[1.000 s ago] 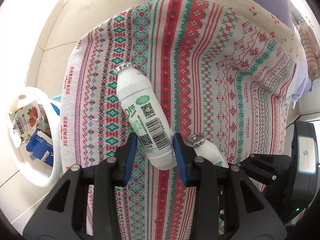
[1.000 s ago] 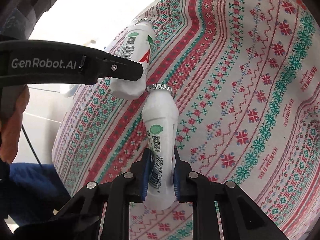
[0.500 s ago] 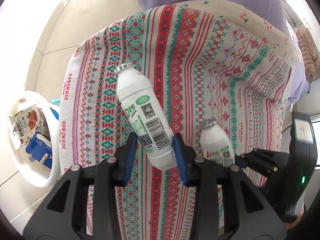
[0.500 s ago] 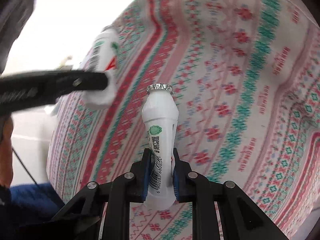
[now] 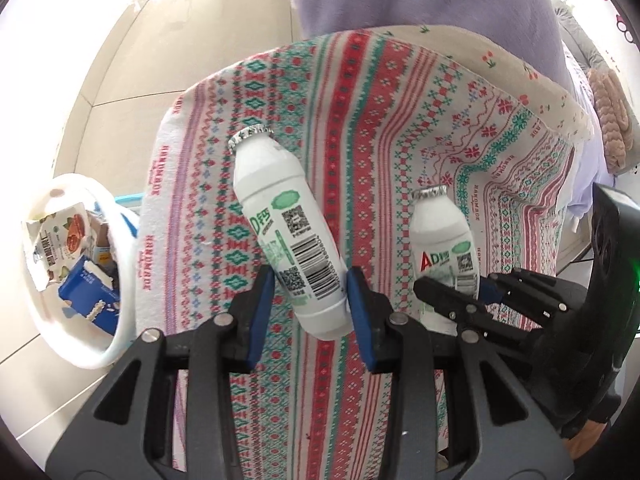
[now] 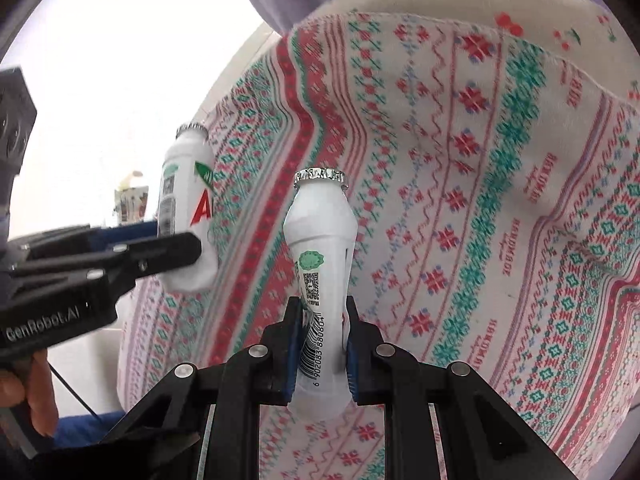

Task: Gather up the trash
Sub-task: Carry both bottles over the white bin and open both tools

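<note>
Two white drink bottles with foil tops are held above the patterned tablecloth (image 5: pixel 380 120) (image 6: pixel 480 200). My left gripper (image 5: pixel 312 304) (image 6: pixel 176 244) is shut on the base of the first bottle (image 5: pixel 288 232) (image 6: pixel 184 200), which tilts up and to the left. In the right wrist view my right gripper (image 6: pixel 320 344) is shut on the lower part of the second bottle (image 6: pixel 320 264), squeezing it narrow. That second bottle (image 5: pixel 444 240) and the right gripper (image 5: pixel 464 292) also show at the right of the left wrist view. A white trash bin (image 5: pixel 72 354) stands on the floor to the left.
The bin holds a blue carton (image 5: pixel 86 292) and a printed carton (image 5: pixel 56 240). A person in a purple garment (image 5: pixel 420 0) stands at the far end of the cloth. A hand (image 6: pixel 24 380) grips the left gripper's handle. Tiled floor (image 5: pixel 180 40) lies around the cloth.
Both bottles have risen with their grippers. The right gripper and its bottle have drawn apart from the left one and rolled, so the two bottles no longer overlap.
</note>
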{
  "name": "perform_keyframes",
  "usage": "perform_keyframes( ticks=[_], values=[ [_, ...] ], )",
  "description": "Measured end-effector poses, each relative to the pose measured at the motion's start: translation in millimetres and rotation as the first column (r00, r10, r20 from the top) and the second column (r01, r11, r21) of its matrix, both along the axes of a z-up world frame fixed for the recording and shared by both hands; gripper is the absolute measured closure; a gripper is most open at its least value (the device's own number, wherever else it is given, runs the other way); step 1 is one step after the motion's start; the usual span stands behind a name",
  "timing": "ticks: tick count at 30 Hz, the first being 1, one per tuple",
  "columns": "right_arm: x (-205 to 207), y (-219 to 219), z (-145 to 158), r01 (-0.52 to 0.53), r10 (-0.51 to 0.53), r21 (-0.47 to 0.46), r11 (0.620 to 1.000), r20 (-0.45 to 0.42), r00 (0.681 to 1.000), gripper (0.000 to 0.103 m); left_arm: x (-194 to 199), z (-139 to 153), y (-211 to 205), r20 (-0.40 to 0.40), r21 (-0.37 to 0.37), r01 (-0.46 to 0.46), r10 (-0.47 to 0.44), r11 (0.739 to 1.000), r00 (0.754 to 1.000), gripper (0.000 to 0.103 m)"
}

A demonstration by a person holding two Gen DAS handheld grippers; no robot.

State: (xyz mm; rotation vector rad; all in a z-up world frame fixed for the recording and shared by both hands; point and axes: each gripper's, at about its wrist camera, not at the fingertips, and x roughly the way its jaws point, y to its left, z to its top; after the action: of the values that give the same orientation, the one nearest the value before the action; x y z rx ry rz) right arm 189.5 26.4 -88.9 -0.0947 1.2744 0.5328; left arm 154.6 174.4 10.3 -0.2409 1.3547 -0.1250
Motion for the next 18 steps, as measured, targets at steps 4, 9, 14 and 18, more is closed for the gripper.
perform_keyframes(
  ticks=[4,9,14,18],
  values=[
    [2.0,25.1,-3.2,-0.018,0.018,0.002,1.000,0.010,1.000,0.084,-5.9,3.2,15.4,0.005,-0.006,-0.017,0.017,1.000,1.000,0.064],
    [2.3,54.6,-8.4,-0.041,0.041,0.010,0.999,0.021,0.999,0.084,-12.9,6.0,39.1,0.011,-0.009,-0.051,0.051,0.999,0.999,0.064],
    [1.4,85.9,-13.1,-0.068,0.067,0.042,0.997,0.030,0.997,0.084,-21.0,9.2,61.4,0.019,-0.016,-0.082,0.082,0.997,0.996,0.064],
    [2.5,112.7,-18.9,-0.093,0.090,0.074,0.993,0.039,0.995,0.084,-28.8,9.6,86.3,0.021,-0.026,-0.124,0.125,0.992,0.992,0.064]
  ],
)
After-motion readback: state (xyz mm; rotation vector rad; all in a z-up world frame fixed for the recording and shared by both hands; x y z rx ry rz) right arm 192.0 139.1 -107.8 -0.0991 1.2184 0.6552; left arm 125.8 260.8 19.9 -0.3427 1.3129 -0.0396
